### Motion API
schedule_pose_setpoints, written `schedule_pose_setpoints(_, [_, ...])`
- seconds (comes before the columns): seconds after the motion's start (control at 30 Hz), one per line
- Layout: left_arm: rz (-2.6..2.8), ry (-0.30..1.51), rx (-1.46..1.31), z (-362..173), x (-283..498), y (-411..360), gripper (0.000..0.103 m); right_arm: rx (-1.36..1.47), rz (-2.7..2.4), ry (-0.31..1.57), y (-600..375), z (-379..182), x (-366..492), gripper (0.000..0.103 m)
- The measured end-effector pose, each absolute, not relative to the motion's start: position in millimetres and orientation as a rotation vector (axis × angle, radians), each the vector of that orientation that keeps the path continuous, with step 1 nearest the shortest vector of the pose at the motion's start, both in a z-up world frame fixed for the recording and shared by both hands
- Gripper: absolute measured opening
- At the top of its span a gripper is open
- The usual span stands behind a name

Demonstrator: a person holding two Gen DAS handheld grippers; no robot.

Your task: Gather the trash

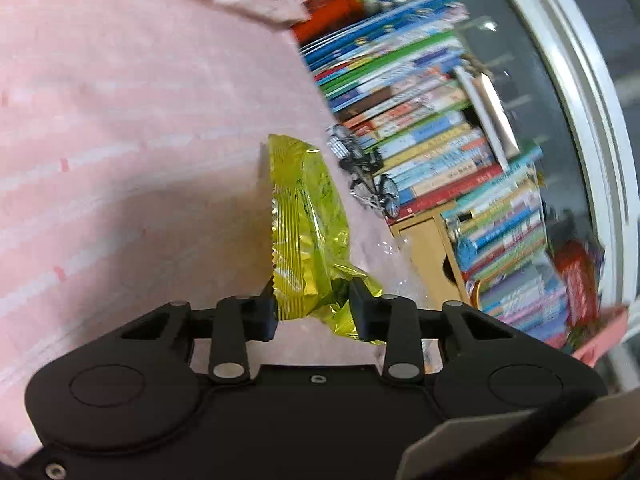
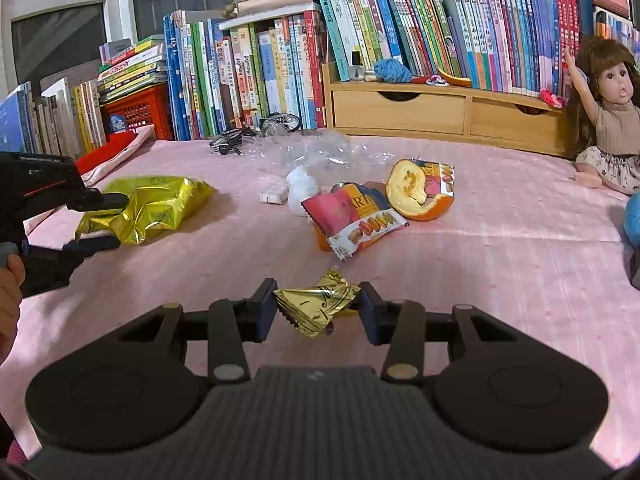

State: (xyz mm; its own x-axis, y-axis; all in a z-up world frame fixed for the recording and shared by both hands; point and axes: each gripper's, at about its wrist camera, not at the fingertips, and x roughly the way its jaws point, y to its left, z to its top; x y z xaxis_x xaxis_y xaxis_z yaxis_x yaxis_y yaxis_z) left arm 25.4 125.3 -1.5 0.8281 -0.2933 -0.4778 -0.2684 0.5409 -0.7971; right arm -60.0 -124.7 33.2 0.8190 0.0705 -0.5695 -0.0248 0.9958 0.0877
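In the left wrist view a crinkled yellow-green foil bag [image 1: 304,220] stands up from between the pads of my left gripper [image 1: 316,312], which is shut on its lower end over the pink cloth [image 1: 120,140]. The right wrist view shows that same left gripper [image 2: 100,222] at the left edge, clamped on the end of the foil bag [image 2: 156,202]. My right gripper [image 2: 318,308] is shut on a small gold wrapper [image 2: 316,308] that spans the gap between its pads. Beyond it lie a pink macaron wrapper [image 2: 352,220], an orange peel [image 2: 416,196], a white tissue [image 2: 302,192] and clear plastic film [image 2: 320,156].
Rows of books [image 2: 260,76] and a wooden drawer shelf [image 2: 400,110] line the back of the pink-covered table [image 2: 480,240]. A doll [image 2: 612,120] sits at the right with a blue ball [image 2: 634,220] below it. A toy bicycle [image 2: 276,124] and a red crate [image 2: 136,110] stand by the books.
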Motion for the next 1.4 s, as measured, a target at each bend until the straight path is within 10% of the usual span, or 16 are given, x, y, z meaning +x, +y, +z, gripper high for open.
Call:
schedule_pose_setpoints(0.9, [-0.445,0.473,-0.093,68,-170,73,0.031,0.01,0.163,0.526,-114,46,-185,0.048])
schedule_pose_setpoints(1.07, [-0.413,0.479,-0.185,62,-159,75,0.073,-0.012,0.154,0.512,-105,46,-173,0.048])
schedule_pose_setpoints(1.4, [-0.351,0.537,-0.476,49,-119,102,0.08,-0.011,0.3,0.481,-84,56,-71,0.047])
